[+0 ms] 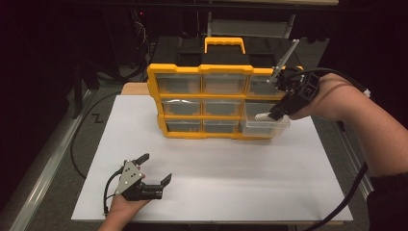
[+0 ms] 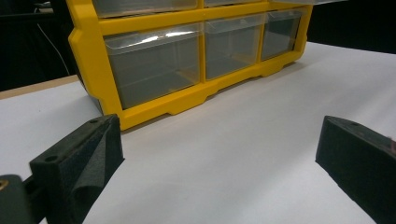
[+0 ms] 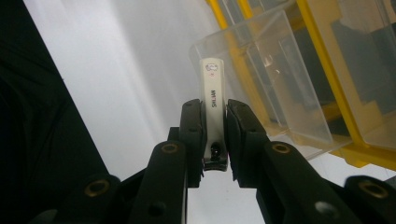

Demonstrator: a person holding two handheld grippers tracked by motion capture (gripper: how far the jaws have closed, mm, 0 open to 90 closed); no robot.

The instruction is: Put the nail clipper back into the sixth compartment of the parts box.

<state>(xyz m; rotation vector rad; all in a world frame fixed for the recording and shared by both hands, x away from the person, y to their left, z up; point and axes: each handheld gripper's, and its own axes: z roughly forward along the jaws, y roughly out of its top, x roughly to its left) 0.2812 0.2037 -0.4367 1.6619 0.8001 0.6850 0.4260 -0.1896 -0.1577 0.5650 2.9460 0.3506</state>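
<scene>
A yellow organizer (image 1: pixel 202 96) with clear drawers stands at the back of the white sheet. Its bottom-right drawer (image 1: pixel 264 127) is pulled out toward me. My right gripper (image 1: pixel 276 113) hangs over that drawer, shut on a white nail clipper (image 1: pixel 262 115). In the right gripper view the clipper (image 3: pixel 212 88) is clamped flat between the pads of the gripper (image 3: pixel 215 116), its tip pointing at the open clear drawer (image 3: pixel 280 93). My left gripper (image 1: pixel 156 168) rests low at the front left, open with nothing in it. In the left gripper view, that gripper (image 2: pixel 219 154) faces the organizer (image 2: pixel 154 25).
The white sheet (image 1: pixel 216 192) covers the table, with bare room between the organizer and my left hand. A black case with a yellow handle (image 1: pixel 224 44) sits behind the organizer. Cables and a metal rail (image 1: pixel 48 163) run along the left side.
</scene>
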